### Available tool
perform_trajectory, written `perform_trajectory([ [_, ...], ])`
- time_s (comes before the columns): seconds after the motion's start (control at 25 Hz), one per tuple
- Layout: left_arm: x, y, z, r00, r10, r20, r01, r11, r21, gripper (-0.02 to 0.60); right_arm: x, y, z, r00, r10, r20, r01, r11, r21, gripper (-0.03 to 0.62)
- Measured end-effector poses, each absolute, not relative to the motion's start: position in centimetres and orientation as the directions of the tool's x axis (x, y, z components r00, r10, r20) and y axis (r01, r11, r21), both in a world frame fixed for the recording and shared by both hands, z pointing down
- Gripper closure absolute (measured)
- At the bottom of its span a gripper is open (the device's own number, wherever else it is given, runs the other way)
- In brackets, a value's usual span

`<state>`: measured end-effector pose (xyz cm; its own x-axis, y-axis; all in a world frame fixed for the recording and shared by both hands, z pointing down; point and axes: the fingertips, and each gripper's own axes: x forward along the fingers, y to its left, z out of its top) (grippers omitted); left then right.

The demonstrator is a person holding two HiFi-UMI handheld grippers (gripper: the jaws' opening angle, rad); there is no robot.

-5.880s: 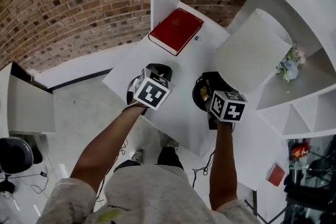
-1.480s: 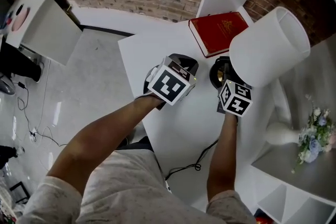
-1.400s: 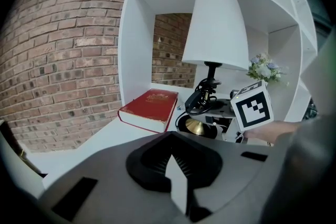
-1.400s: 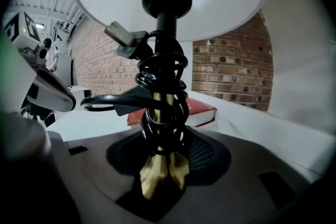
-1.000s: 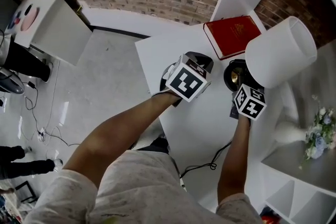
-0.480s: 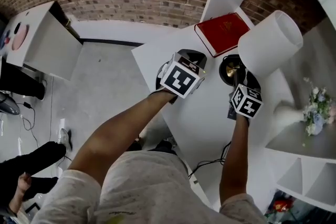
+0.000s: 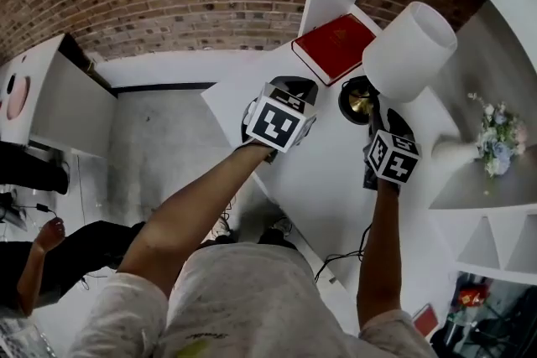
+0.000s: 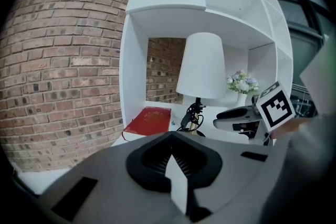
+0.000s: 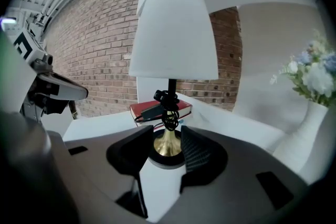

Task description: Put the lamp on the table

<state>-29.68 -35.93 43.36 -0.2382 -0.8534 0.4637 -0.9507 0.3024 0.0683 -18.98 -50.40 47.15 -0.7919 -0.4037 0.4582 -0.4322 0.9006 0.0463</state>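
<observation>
White table (image 7: 315, 172) holds the lamp (image 9: 173, 34), base between the right claw's (image 9: 167, 140) parted jaws.

Lamp (image 8: 199, 68) beside red book (image 8: 147, 121)

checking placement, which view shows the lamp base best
Right gripper view: the lamp base stands on the table, close and centred between open jaws. Head view shows it partly under the shade; left gripper view, small.

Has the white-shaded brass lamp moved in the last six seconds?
Yes. The white-shaded lamp now stands much nearer the red hardcover book on the white table.
</observation>
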Motion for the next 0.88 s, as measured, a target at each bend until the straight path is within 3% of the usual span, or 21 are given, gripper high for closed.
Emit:
perform_trajectory([
  [0.64,-29.6,-33.7,41.0,-0.16,-0.892,0.422,-0.977,0.205,0.063,0.586,-17.7,-43.1,42.3,-0.792,-0.434,0.429,-0.484,0.875,-0.006,0.434],
  [0.88,-29.7,-32.8,40.1,-0.135,-0.909,0.394,-0.98,0.18,0.081,0.586,-16.6,-41.5,40.4,-0.785,-0.465,0.409,-0.502,0.865,0.019,0.493],
])
